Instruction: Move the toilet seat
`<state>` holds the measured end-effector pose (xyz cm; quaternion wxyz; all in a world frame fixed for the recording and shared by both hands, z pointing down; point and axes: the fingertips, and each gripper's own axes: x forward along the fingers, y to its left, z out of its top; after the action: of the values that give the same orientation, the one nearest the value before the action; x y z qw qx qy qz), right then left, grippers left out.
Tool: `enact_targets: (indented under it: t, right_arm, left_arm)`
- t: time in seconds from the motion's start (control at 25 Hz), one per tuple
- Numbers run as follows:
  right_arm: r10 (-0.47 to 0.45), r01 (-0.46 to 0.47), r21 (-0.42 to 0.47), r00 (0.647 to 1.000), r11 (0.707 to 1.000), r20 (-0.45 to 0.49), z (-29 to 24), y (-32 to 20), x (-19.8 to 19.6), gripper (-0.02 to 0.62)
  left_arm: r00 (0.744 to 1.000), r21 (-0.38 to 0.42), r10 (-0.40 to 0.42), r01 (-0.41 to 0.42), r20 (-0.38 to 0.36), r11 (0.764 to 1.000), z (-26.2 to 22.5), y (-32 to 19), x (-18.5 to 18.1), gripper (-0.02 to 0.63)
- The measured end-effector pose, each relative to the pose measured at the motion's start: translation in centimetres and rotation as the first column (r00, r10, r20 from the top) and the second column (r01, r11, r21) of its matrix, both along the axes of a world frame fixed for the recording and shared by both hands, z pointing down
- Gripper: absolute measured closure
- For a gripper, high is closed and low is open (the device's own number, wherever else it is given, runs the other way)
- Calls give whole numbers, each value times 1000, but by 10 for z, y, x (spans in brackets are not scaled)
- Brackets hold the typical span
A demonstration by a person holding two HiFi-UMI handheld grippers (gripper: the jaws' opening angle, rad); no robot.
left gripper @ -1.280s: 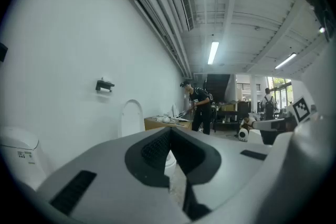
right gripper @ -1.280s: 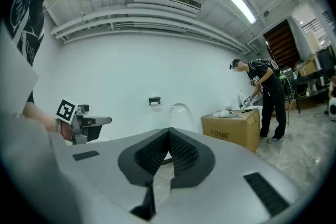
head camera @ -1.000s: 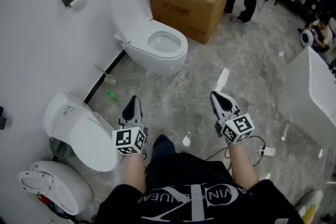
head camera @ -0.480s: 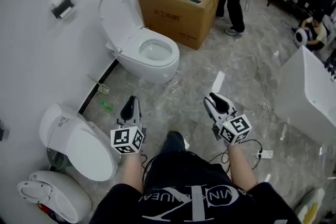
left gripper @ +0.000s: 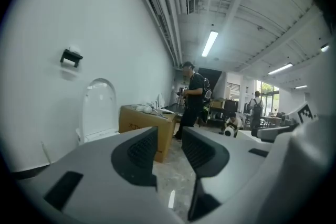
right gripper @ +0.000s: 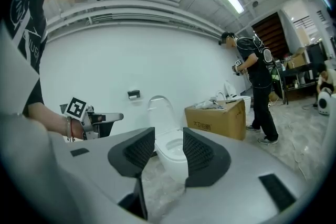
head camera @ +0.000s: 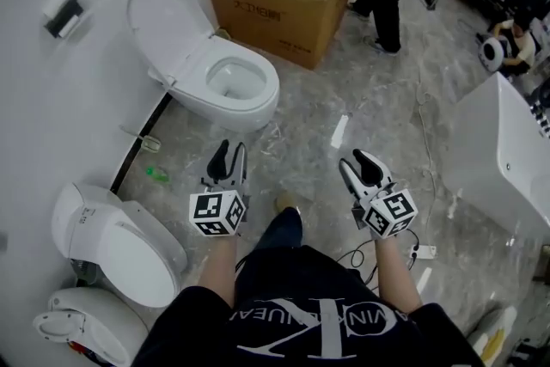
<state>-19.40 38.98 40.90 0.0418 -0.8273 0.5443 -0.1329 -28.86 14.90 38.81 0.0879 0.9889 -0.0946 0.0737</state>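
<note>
1. On the grey floor by the white wall, the toilet (head camera: 245,90) stands open. Its toilet seat (head camera: 163,17) is tipped upright and leans back toward the wall above the bowl. I can't split lid from seat ring at this range.
2. Left gripper (head camera: 230,152): the jaws have just been opening and now stand wide apart with nothing between them. Only far-off floor and the cardboard box (head camera: 279,0) show through the gap.
3. Right gripper (head camera: 357,162): the jaws have also just been opening and are wide and empty. The bowl lines up in the gap but is well apart and untouched.
4. Both grippers are held about level, side by side ahead of the person's body, aimed toward the toilet. This looks like the approach stage, with the jaws probably pre-opened so a pad can slip either side of the seat edge on arrival.
5. The box sits just beside the toilet on its far side, so reaching in from the near front looks easiest.
6. Two other toilets (head camera: 129,241) sit lower left along the wall. They are likely not the target, since neither gripper points at them.
7. The task has barely started. Next need is to close the distance and pinch the seat rim. The risk is that an upright seat drops and slams if let go early.
</note>
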Motion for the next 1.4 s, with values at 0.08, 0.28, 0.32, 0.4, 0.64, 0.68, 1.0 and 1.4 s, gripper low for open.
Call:
enact_targets:
  t: [0.08,0.28,0.32,0.4,0.64,0.68,1.0,1.4]
  right_arm:
    - [-14,13,-21,1000,1000,-7,1,-8,21,413]
    - [-58,57,-38,998,998,-10,6,-42,76,410]
    - [-71,70,-43,997,997,-10,8,-51,86,410]
    - [-94,93,-56,996,994,-8,11,-68,104,410]
    - [-156,156,-61,988,986,-11,10,-125,153,408]
    - [-166,165,-62,986,984,-9,11,-133,159,408]
    - [-288,291,-61,956,955,50,29,-193,181,399]
    - [-597,603,-114,797,789,88,57,-278,229,391]
  left_arm:
    - [1000,-3,16,-16,9,1000,0,-8,30,466]
    - [1000,2,9,-9,21,1000,5,-39,98,466]
    - [1000,1,5,-5,20,1000,6,-46,109,466]
    - [1000,6,1,-1,21,1000,7,-59,129,466]
    - [998,8,-61,60,18,998,7,-109,160,466]
    - [997,8,-74,74,21,997,8,-116,161,466]
    - [970,-6,-234,235,69,972,25,-166,132,466]
    - [849,-33,-517,523,112,852,50,-192,119,466]
